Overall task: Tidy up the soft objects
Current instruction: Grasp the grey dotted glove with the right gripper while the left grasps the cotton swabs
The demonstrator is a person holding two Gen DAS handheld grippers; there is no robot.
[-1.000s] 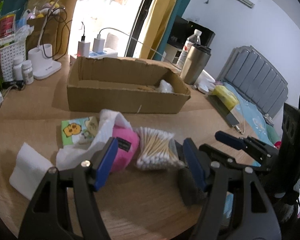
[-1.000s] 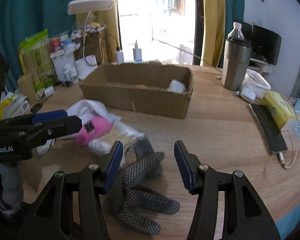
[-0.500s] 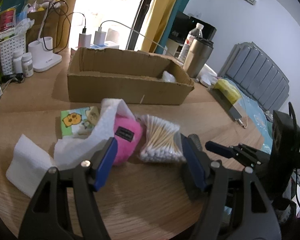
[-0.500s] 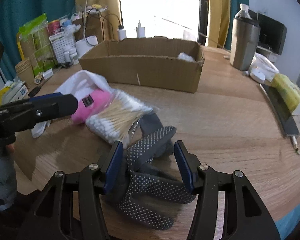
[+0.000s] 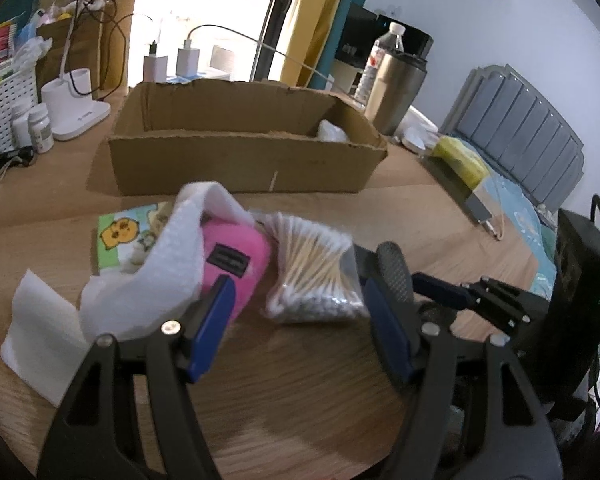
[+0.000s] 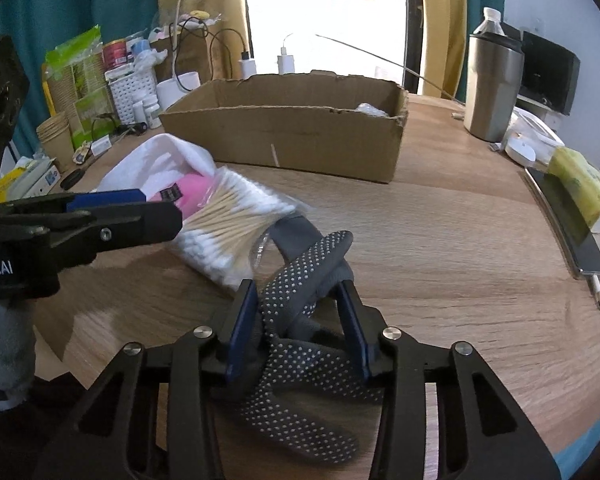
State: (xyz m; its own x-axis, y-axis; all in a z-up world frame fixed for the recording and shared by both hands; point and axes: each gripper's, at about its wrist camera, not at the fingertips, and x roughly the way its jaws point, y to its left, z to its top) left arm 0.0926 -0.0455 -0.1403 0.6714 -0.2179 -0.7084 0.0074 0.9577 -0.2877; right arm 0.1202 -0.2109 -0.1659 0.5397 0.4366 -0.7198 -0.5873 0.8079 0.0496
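A grey dotted glove (image 6: 300,264) lies crumpled on the wooden table. My right gripper (image 6: 296,292) has its jaws closing, and both blue pads press on the bunched glove. To its left sit a clear bag of cotton swabs (image 6: 228,224), a pink soft pouch (image 5: 236,248) and a white cloth (image 5: 180,256) draped over the pouch. My left gripper (image 5: 296,286) hangs open just above the swab bag and the pouch, gripping nothing. An open cardboard box (image 5: 240,160) stands behind the pile, with a small white bundle (image 5: 332,132) in its right end.
A green tissue pack (image 5: 120,240) and a white folded pad (image 5: 36,336) lie left of the pile. A steel tumbler (image 6: 492,88), a phone (image 6: 568,224) and a yellow pack (image 6: 584,184) stand at the right; a lamp base (image 5: 76,112) and pill bottles (image 5: 40,128) at the left.
Both grippers have sunk closer to the table and the pile. The right jaws have narrowed from wide apart onto the glove, which now bunches up between them.
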